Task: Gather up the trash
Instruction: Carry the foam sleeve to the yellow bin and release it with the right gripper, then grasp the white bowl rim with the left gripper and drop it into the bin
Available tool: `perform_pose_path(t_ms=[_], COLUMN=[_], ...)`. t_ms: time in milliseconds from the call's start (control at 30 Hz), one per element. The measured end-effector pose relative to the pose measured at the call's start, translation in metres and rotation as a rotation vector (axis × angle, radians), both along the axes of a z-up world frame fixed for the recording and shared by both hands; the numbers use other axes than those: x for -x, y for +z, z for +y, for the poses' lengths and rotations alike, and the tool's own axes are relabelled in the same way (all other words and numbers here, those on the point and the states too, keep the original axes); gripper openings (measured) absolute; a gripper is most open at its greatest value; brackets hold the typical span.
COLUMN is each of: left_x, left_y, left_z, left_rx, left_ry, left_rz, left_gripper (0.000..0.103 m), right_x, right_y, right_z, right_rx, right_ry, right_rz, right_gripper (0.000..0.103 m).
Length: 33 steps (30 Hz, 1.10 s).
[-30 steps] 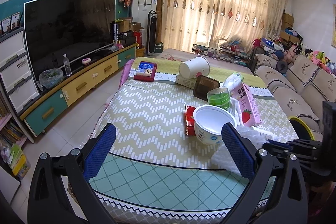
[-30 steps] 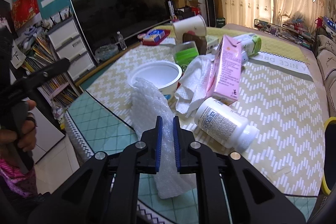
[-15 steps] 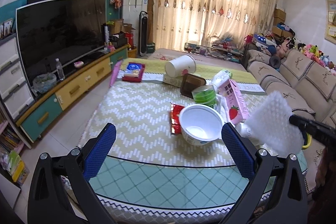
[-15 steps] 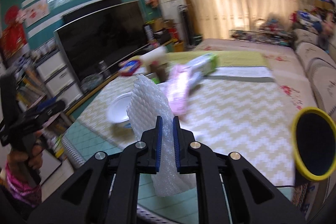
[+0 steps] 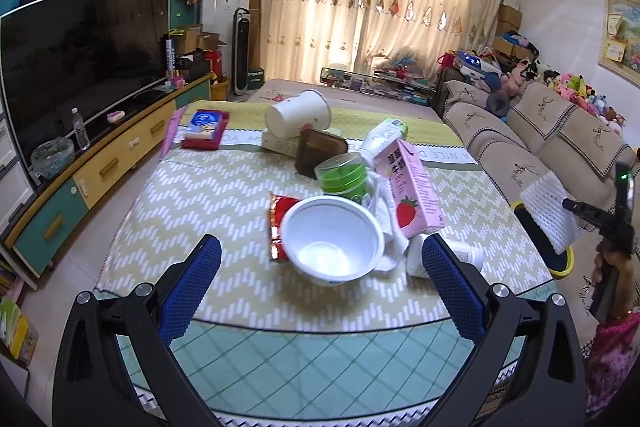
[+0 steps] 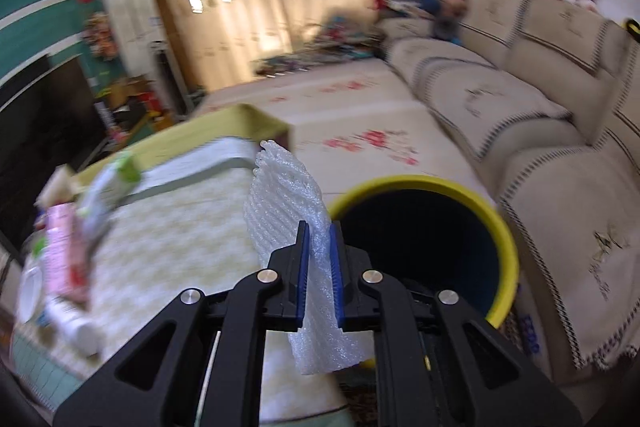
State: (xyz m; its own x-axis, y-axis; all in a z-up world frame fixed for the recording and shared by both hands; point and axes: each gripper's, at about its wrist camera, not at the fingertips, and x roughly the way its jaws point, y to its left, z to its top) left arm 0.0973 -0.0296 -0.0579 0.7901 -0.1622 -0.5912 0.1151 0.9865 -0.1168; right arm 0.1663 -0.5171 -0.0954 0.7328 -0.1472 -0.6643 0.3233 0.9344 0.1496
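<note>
My right gripper (image 6: 319, 227) is shut on a white foam wrap sheet (image 6: 288, 203), held upright at the near rim of a yellow-rimmed black bin (image 6: 424, 243) beside the table. The left wrist view shows the same foam wrap sheet (image 5: 546, 213) over the bin (image 5: 558, 259) at the right, with a hand behind it. My left gripper (image 5: 320, 267) is open above the table's near edge, nothing between its blue pads. Ahead of it lie a white bowl (image 5: 332, 241), a red wrapper (image 5: 278, 223), a pink strawberry milk carton (image 5: 412, 193), a green cup (image 5: 344, 179) and a white bottle (image 5: 452, 255).
A tipped white paper cup (image 5: 298, 113), a brown box (image 5: 320, 151) and a red-blue packet (image 5: 206, 129) lie farther back on the table (image 5: 192, 195). A sofa (image 6: 540, 131) runs along the right. A TV and cabinet (image 5: 80, 163) stand at the left.
My right gripper lifted the foam sheet off the table and swung it right, over to the bin. My left gripper drifted a little closer toward the bowl, still open.
</note>
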Motion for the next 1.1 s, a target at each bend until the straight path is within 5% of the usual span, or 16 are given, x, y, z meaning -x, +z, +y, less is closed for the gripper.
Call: perform_pose_path(t_ms=[233,333,400,767,1100], left_x=[-0.025,-0.04,-0.045,-0.081,-0.096], left_y=[-0.012,-0.021,-0.023,-0.047,-0.075], left_z=[-0.027,-0.037,-0.045,-0.059,-0.064], left_rx=[-0.002,0.002,-0.012,-0.086,-0.214], left_ry=[-0.061,-0.09,-0.096,-0.128,-0.183], left_rz=[0.052,0.093,0.096,0.163,0.285], left_gripper=[0.099,0.099,0.099,0.098,0.054], right_x=[-0.028,-0.033,-0.032,-0.026,-0.027], right_y=[-0.041,-0.058,-0.063,-0.082,-0.084], right_z=[-0.055,-0.068,-0.071,-0.074,-0.068], right_rx=[0.028,0.041,0.024,-0.011,-0.029], right_ry=[-0.134,-0.171,-0.184,-0.177,-0.16], right_rz=[0.093,0.139,0.141,0.178,0.176], right_gripper=[0.012,0.023,0.041,0.043,0.044])
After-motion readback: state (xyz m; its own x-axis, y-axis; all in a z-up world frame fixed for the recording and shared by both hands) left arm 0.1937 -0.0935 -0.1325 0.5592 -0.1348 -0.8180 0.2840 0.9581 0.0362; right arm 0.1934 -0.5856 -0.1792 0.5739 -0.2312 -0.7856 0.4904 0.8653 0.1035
